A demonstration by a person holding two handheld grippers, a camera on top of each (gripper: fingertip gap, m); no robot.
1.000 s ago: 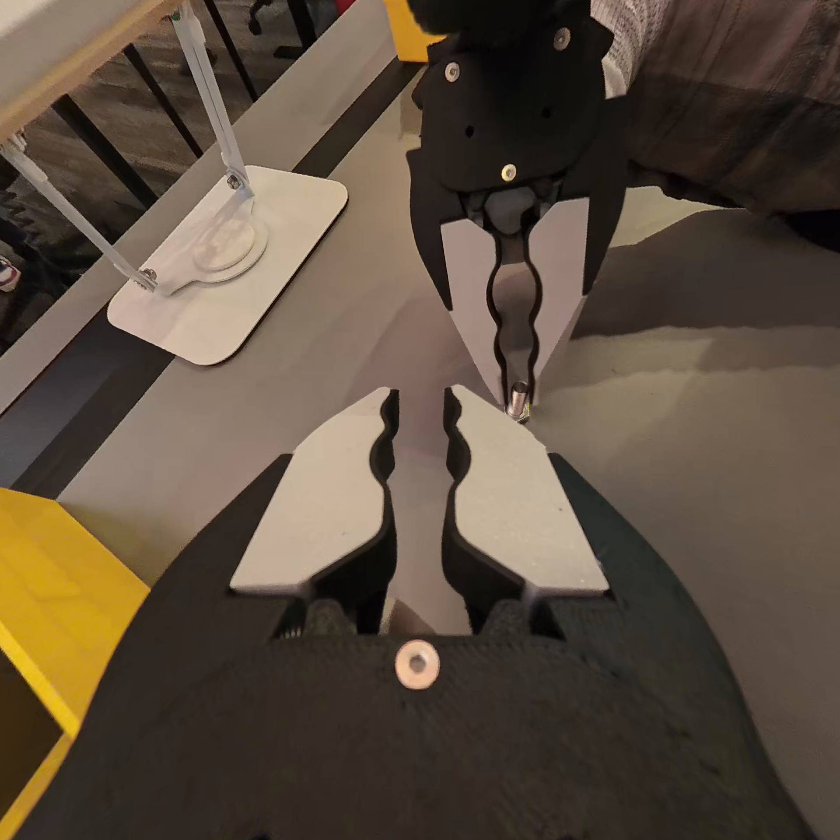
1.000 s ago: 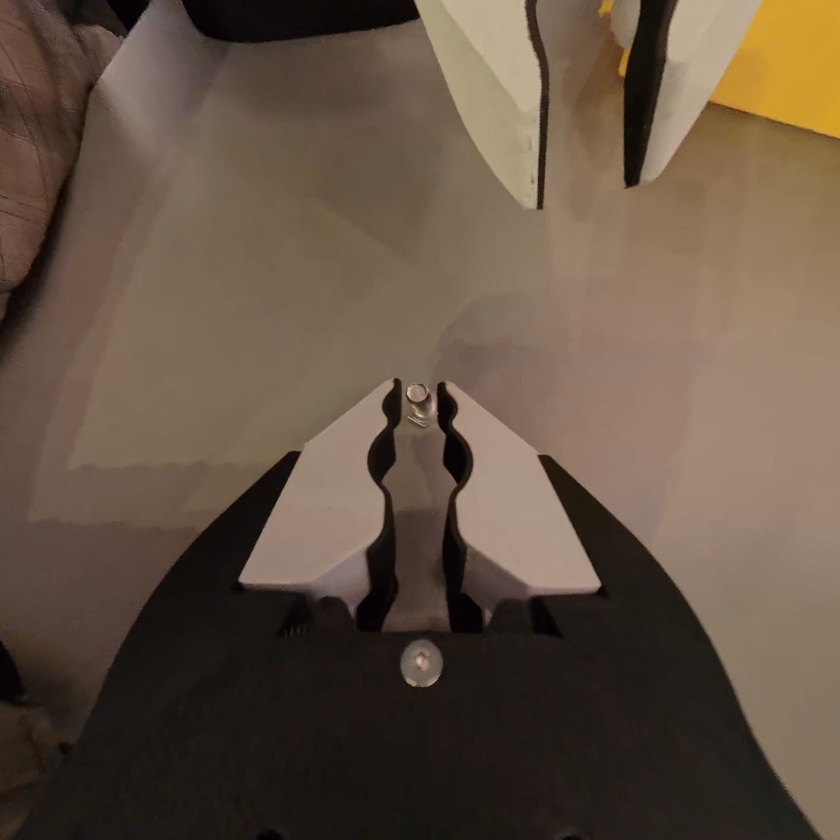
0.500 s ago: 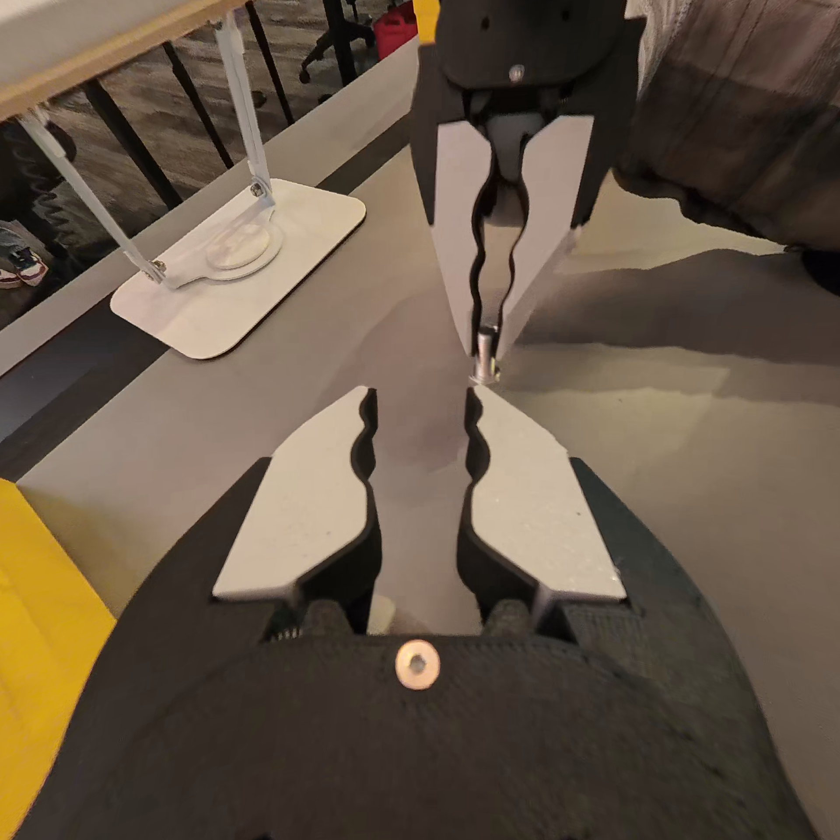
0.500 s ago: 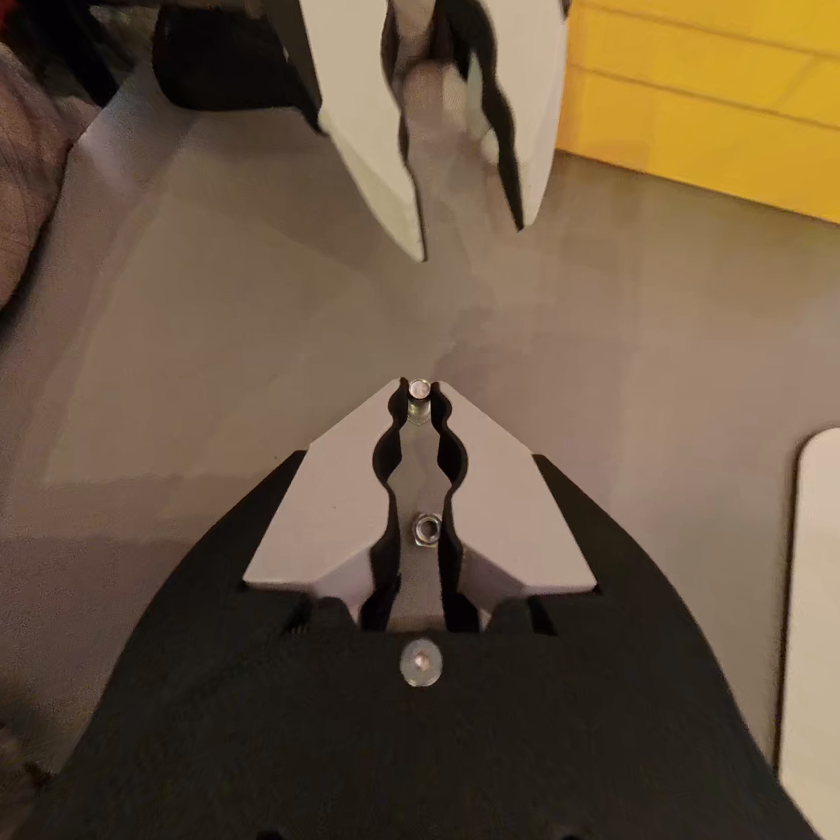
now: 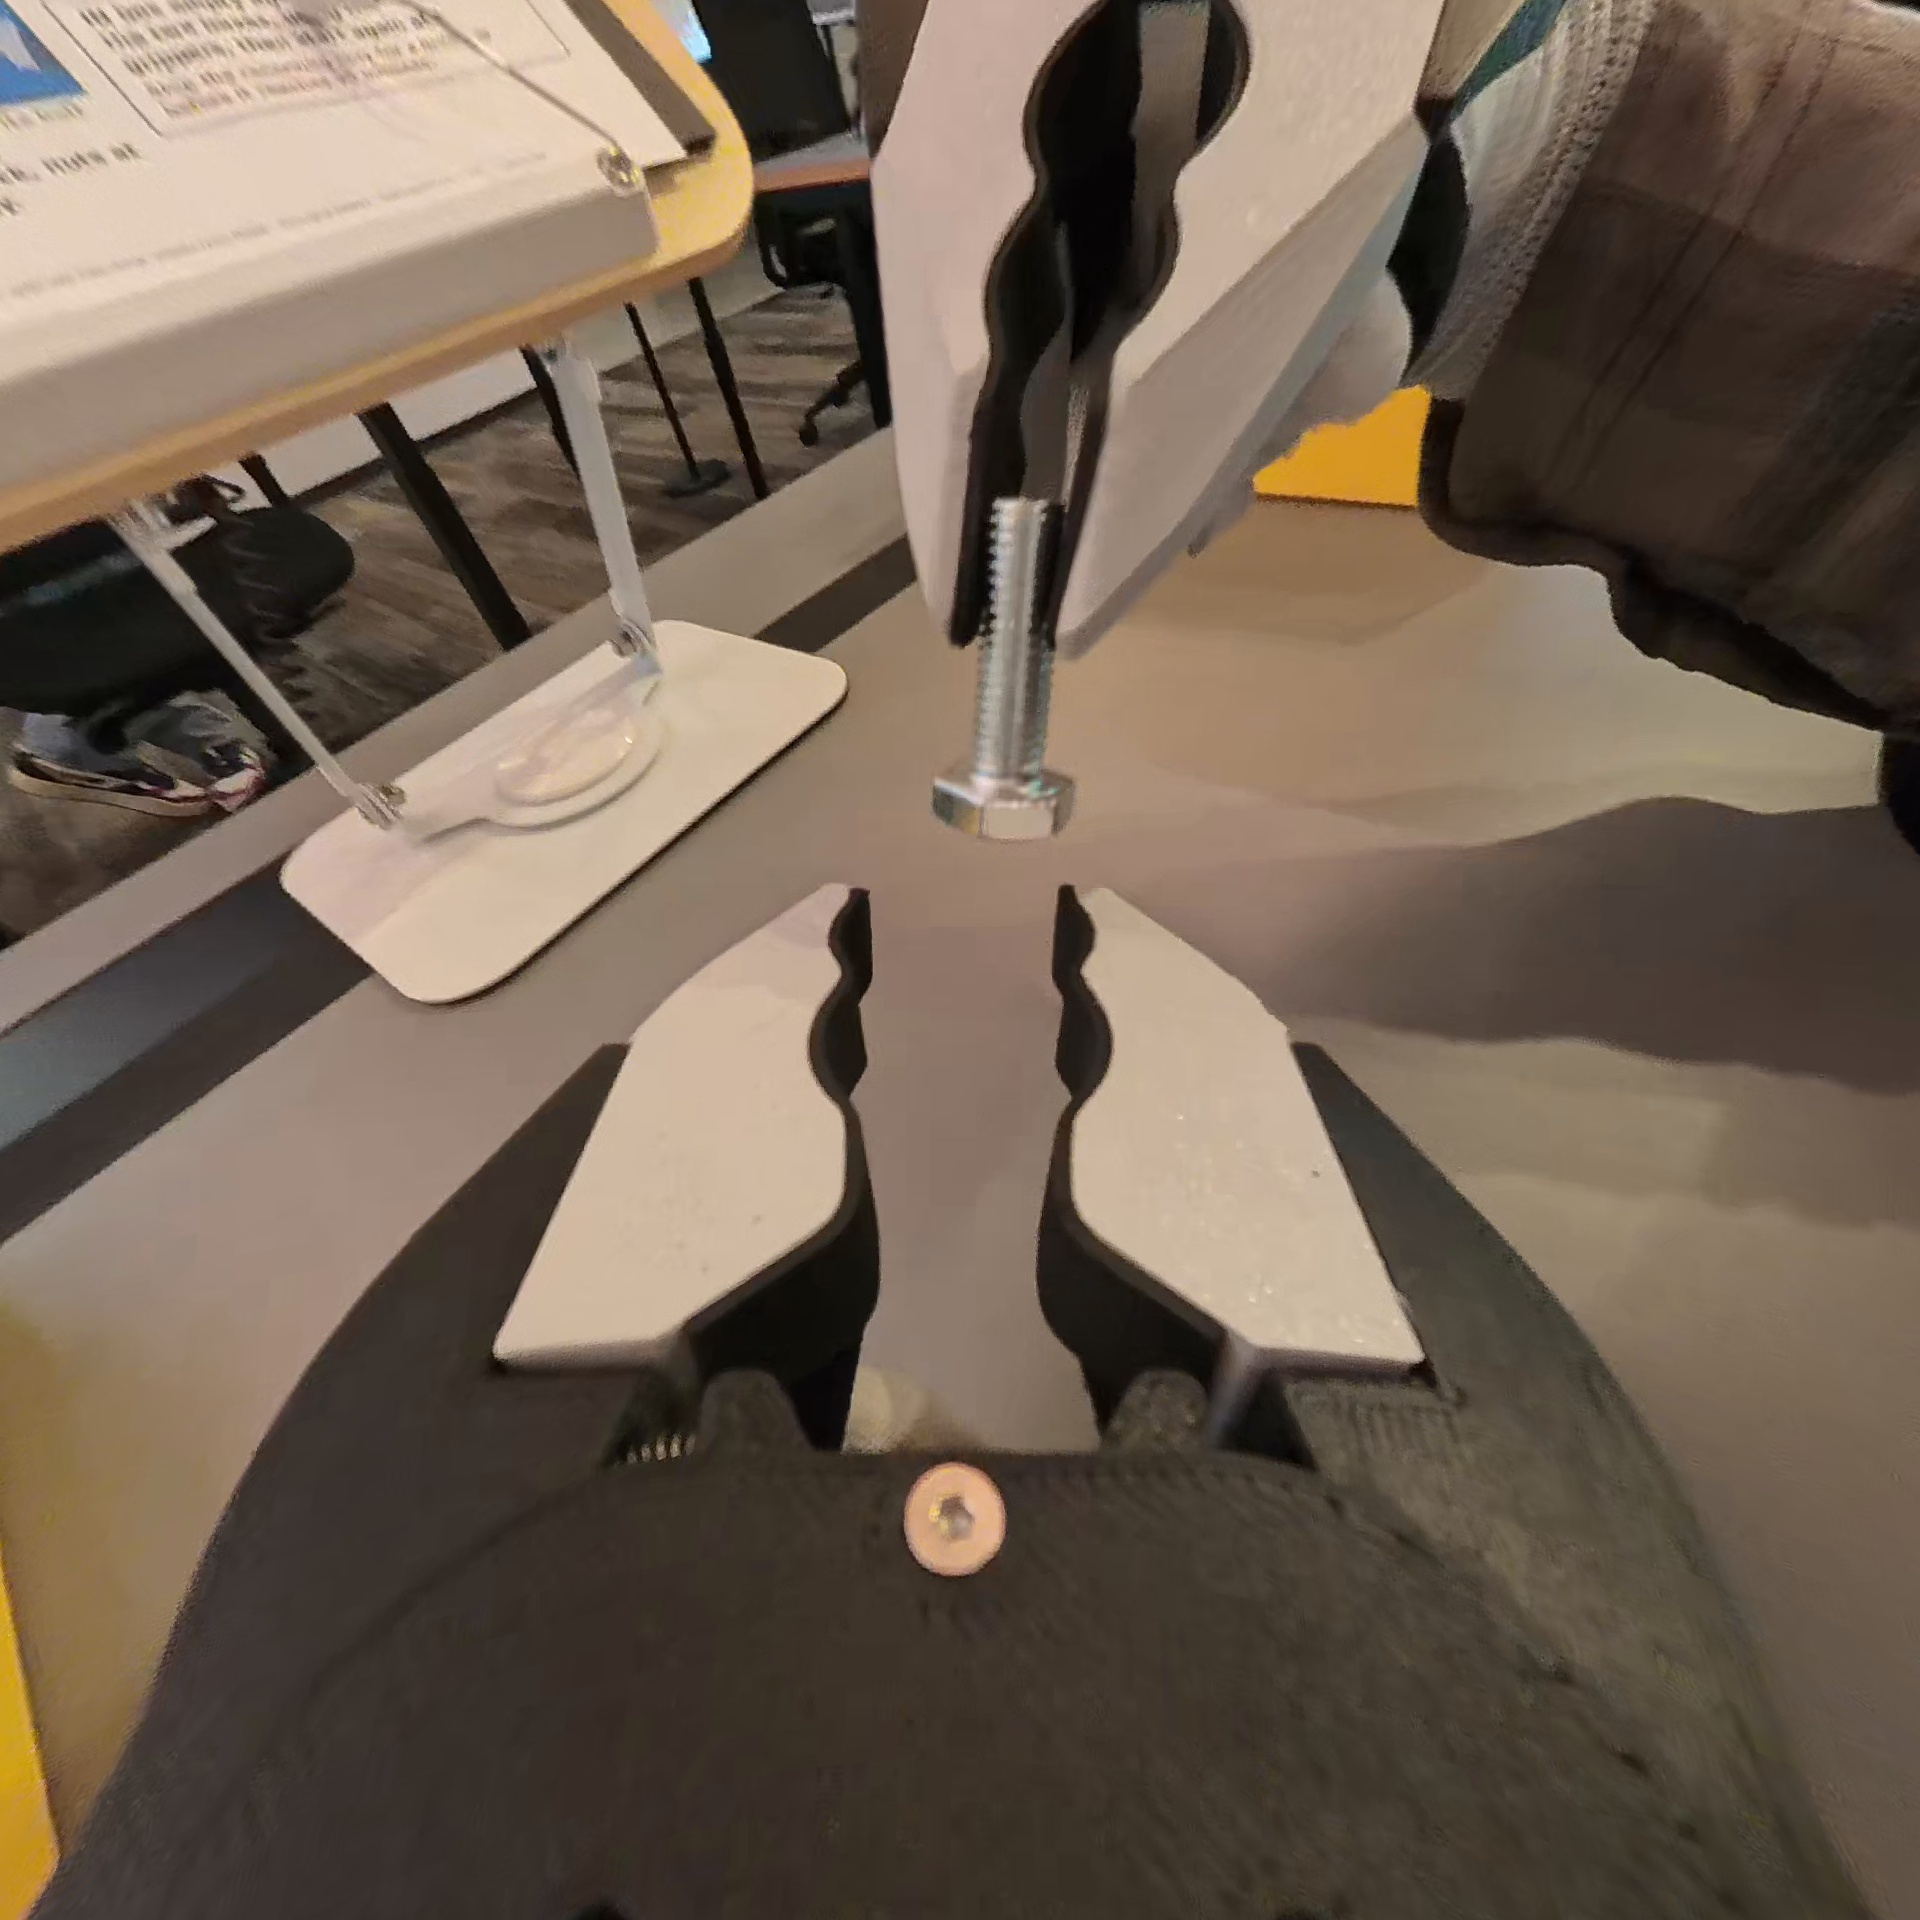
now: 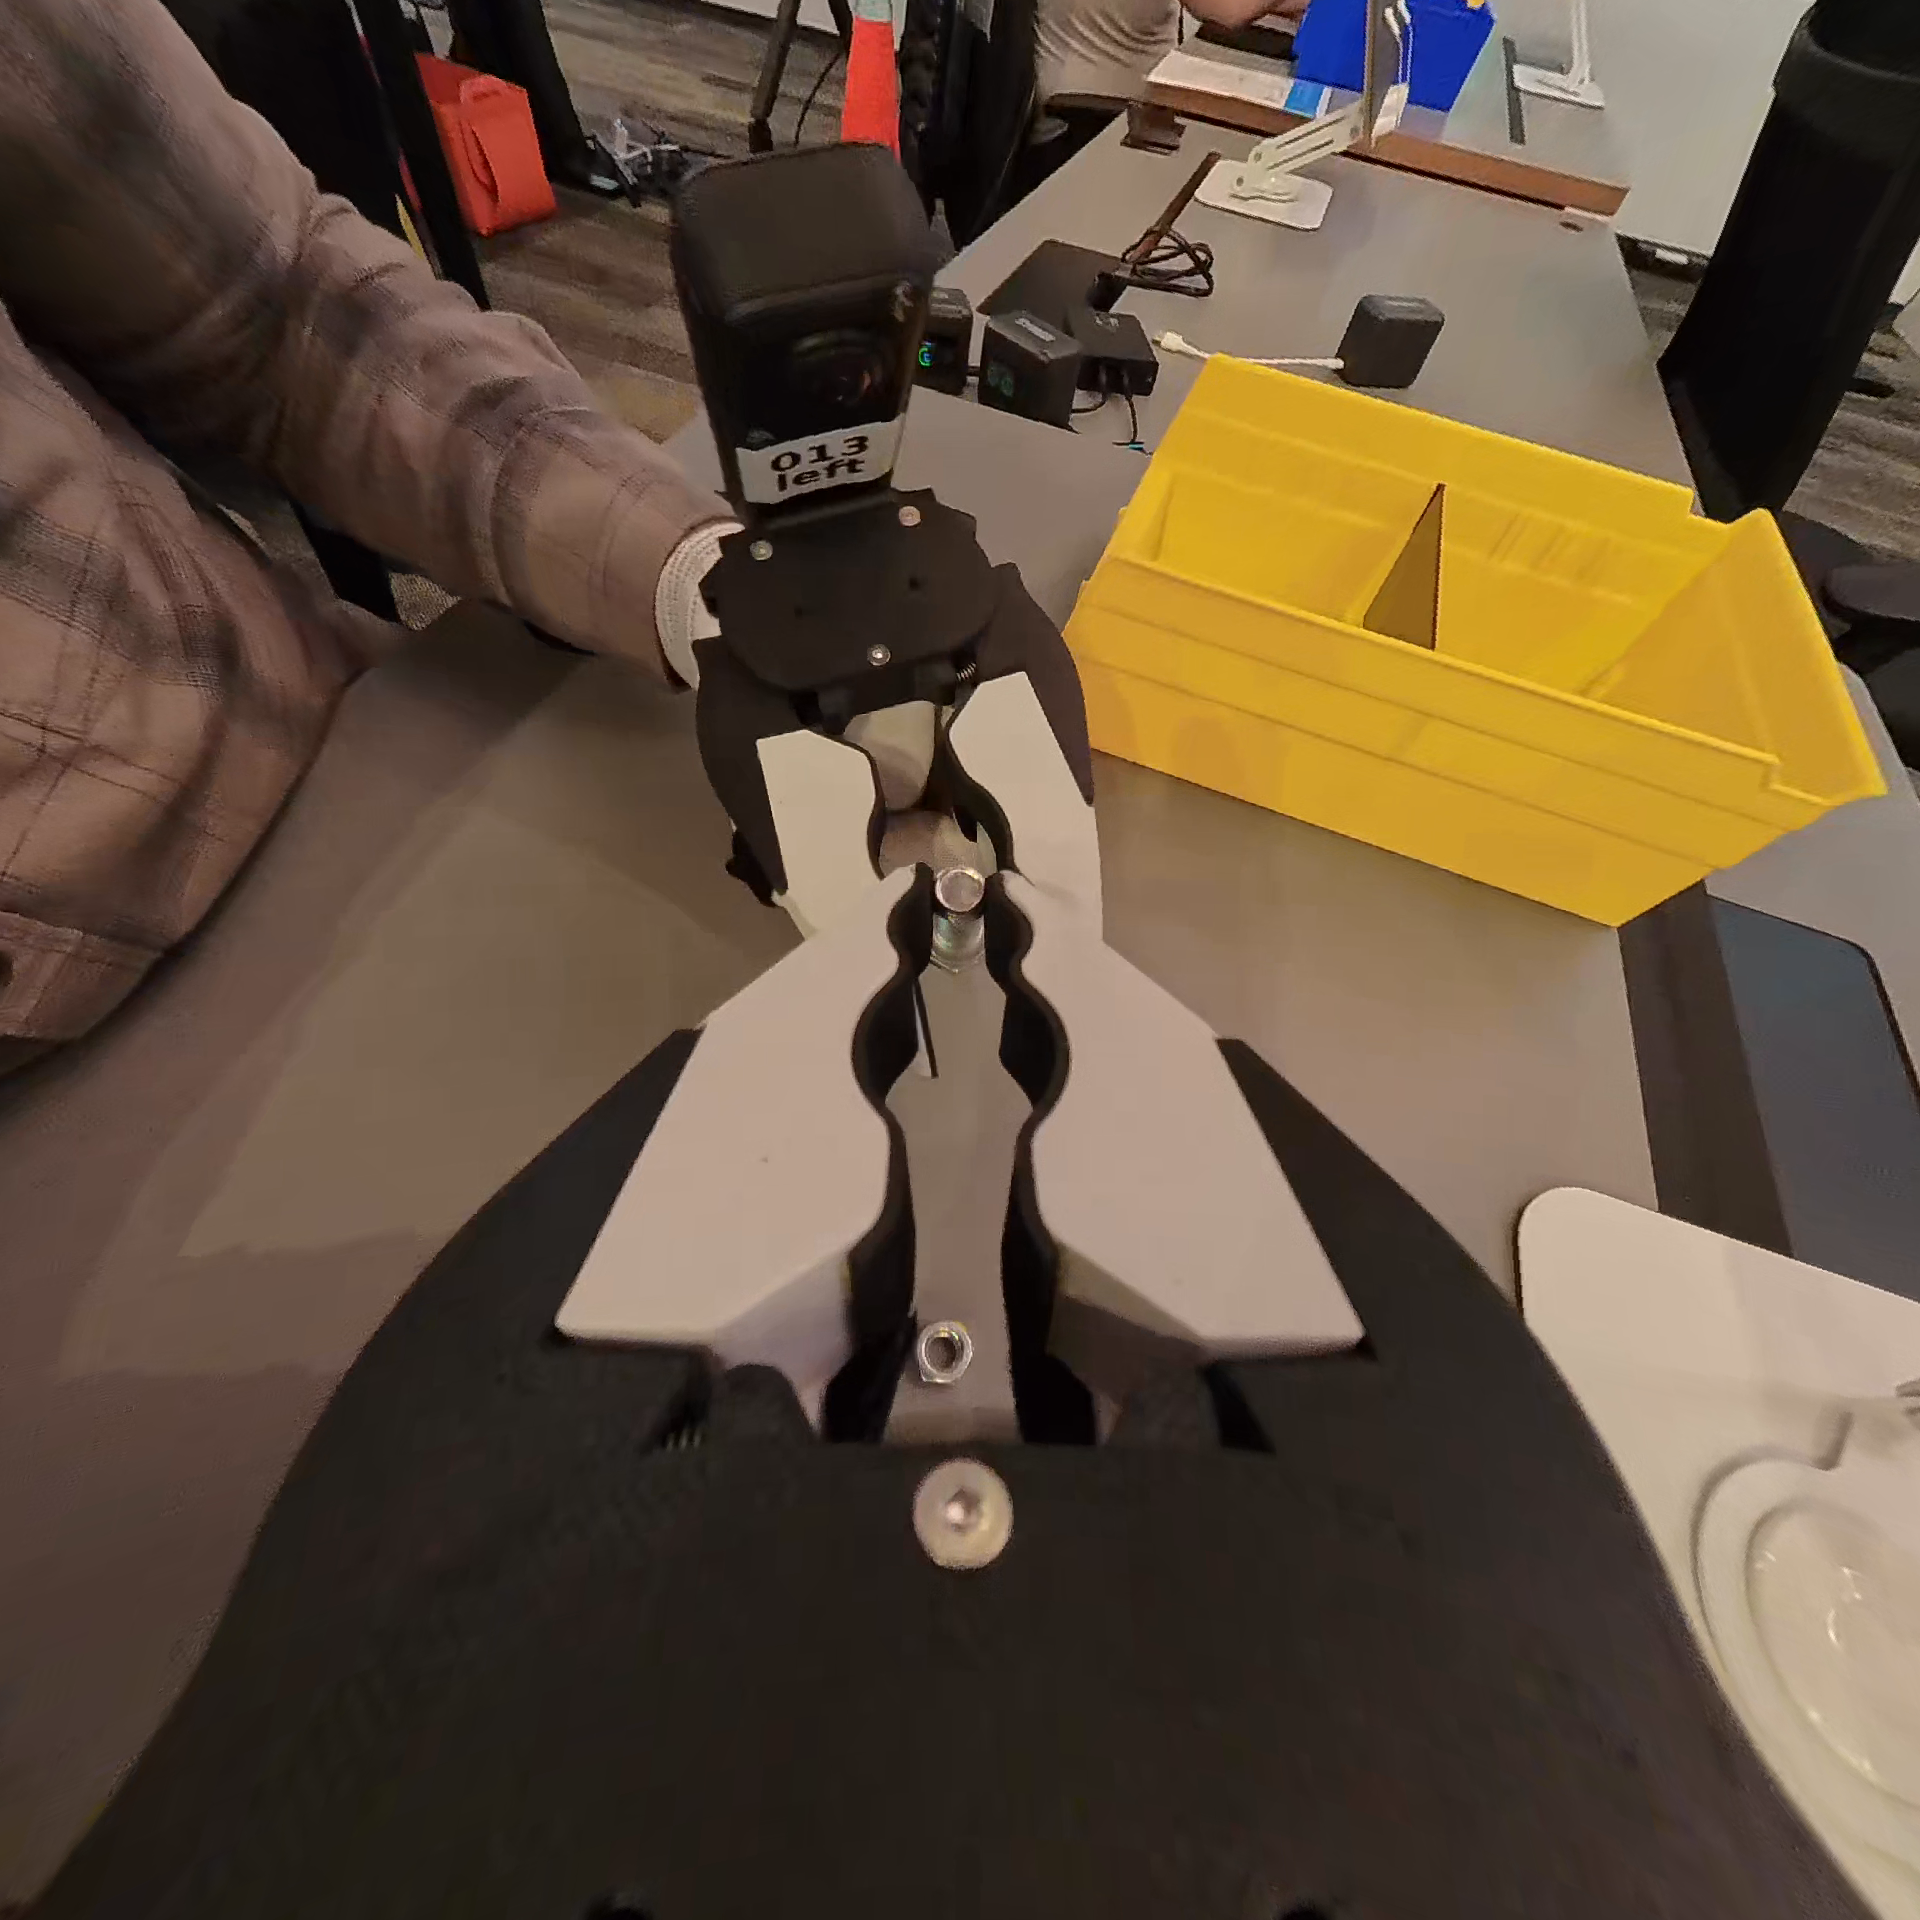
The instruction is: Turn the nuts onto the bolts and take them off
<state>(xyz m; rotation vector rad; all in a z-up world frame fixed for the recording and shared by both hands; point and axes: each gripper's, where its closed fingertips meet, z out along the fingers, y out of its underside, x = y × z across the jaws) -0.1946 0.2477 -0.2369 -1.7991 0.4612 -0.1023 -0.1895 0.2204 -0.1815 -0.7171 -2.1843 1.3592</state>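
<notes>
The right gripper (image 6: 961,914) pinches the bolt (image 5: 1006,665) by its threads, head down, clear of the table (image 5: 1455,1039). The left gripper (image 5: 956,914) waits spread just beneath. A nut (image 6: 943,1353) apparently lies on the table; fetching it comes next.

Each wrist camera looks forward along its own fingers, low over the desk (image 5: 1455,1299); facing each other closely, both share the bolt (image 5: 1010,665).

Bare table (image 6: 1299,997); yellow bin (image 6: 1455,665) alongside
</notes>
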